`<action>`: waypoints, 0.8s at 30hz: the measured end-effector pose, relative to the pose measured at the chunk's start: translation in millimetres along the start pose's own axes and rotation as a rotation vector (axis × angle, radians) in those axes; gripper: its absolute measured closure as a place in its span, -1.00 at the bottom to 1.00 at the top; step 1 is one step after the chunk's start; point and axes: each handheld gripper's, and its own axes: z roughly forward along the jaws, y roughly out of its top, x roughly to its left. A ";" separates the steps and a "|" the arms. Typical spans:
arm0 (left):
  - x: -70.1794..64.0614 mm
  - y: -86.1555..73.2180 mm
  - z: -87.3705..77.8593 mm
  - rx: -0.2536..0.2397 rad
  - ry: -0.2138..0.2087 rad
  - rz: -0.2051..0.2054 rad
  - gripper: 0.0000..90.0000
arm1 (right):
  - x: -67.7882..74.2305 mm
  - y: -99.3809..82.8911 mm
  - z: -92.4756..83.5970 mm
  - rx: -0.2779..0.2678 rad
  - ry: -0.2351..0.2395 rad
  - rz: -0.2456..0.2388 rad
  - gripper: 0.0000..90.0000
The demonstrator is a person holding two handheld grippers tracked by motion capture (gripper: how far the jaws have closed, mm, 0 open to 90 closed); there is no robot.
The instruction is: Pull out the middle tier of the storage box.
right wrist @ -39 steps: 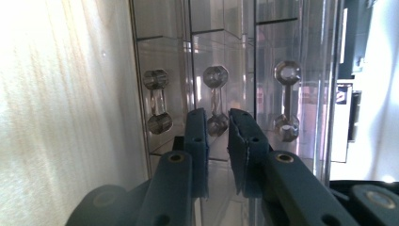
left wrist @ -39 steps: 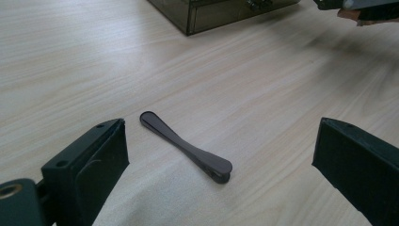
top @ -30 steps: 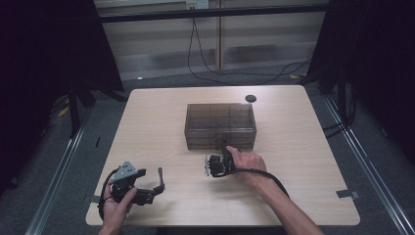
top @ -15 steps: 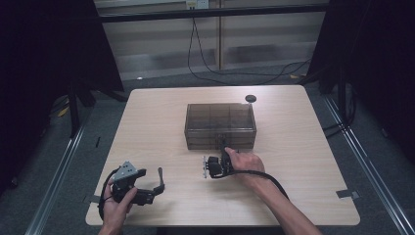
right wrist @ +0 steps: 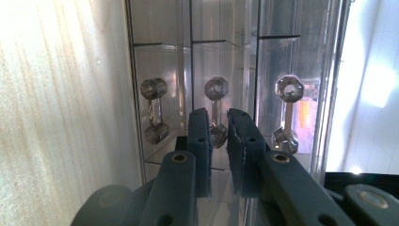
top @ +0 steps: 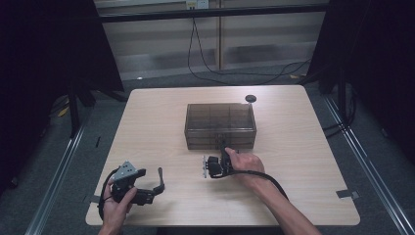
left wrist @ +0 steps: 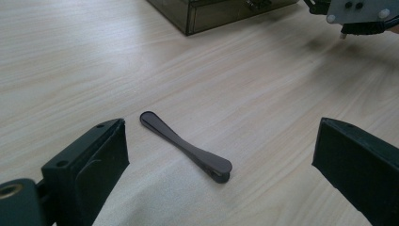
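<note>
A smoky clear drawer box [top: 220,125] sits mid-table. At its near front, the right gripper [right wrist: 219,125] clamps the middle drawer handle [right wrist: 216,101]. The left gripper [left wrist: 221,155], jaws wide apart, rests well nearer, straddling a flat dark clip [left wrist: 186,147].

Dark flat clip [left wrist: 187,148] on wooden table [left wrist: 70,70] between wide-apart jaws; brown box [left wrist: 221,12], perhaps drawers, beyond.

Count, tabletop [top: 156,122]: 1.
Smoked clear drawer box [top: 220,117]: 1, centre.
Drawer handles [right wrist: 154,110]: 3, side by side in right gripper view.
Flat dark clip [left wrist: 186,146]: 1.
Small dark round disc [top: 251,98]: 1, at box's 1 o'clock.
Tongs: 2, left [top: 155,183], right [top: 222,147].
</note>
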 end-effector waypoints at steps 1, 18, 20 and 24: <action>-0.2 0.0 0.0 -0.002 -0.002 -0.002 -0.91 | 0.5 0.1 -0.1 -0.002 -0.002 0.002 0.78; -0.5 -0.1 0.2 0.001 -0.002 -0.002 -0.91 | 3.3 1.2 -5.2 0.003 -0.010 0.013 0.79; -0.6 0.0 0.2 0.002 -0.002 -0.002 -0.91 | 3.1 1.2 -5.5 0.001 -0.008 0.012 0.79; -0.6 -0.1 0.3 0.003 -0.002 -0.002 -0.91 | 3.7 1.0 -8.0 0.001 -0.005 0.022 0.78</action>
